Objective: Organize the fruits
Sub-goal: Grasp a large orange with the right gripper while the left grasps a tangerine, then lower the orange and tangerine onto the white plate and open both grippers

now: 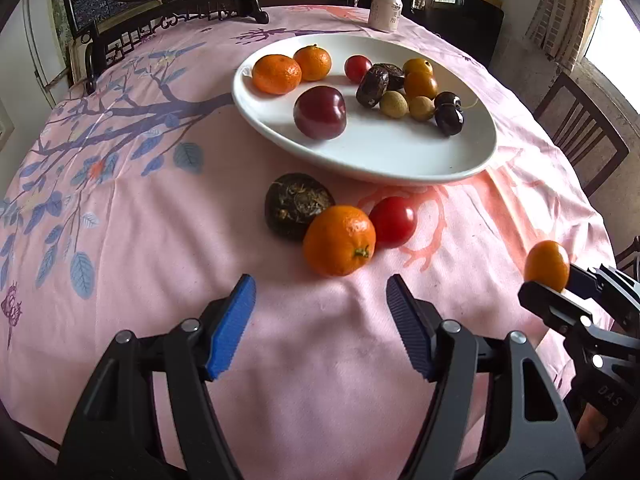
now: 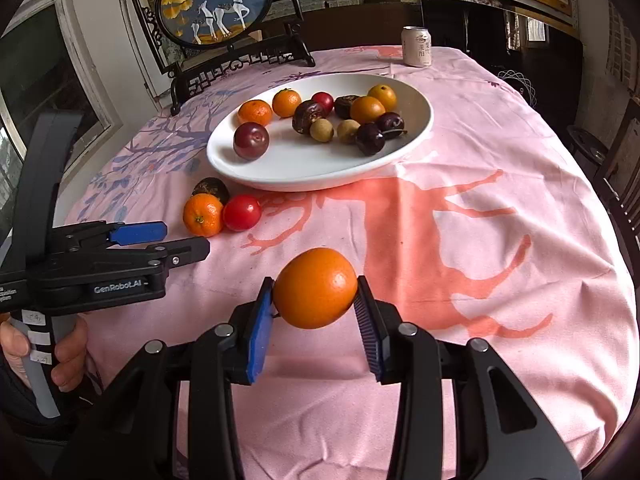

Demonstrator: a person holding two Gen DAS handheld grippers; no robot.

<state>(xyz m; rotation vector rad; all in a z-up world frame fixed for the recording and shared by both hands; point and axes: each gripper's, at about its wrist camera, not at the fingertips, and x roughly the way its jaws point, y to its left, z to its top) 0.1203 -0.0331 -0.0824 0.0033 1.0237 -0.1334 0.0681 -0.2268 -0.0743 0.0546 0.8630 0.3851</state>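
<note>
Three loose fruits lie on the pink worktop [image 1: 120,280] ahead of the left tongs [image 1: 320,300] in the left wrist view — a mandarin [image 1: 339,240] just beyond the wide-apart blue pads, touching a dark fruit [image 1: 296,210] and a red tomato [image 1: 394,221]. Behind them stands the white plate [image 1: 400,152] of fruit.

The right wrist view alone shows the right tongs [image 2: 316,292] clamped on an orange fruit [image 2: 315,287] held clear of the cloth — the plate [image 2: 300,160] well beyond it, a drink can [image 2: 417,46] farther back.
</note>
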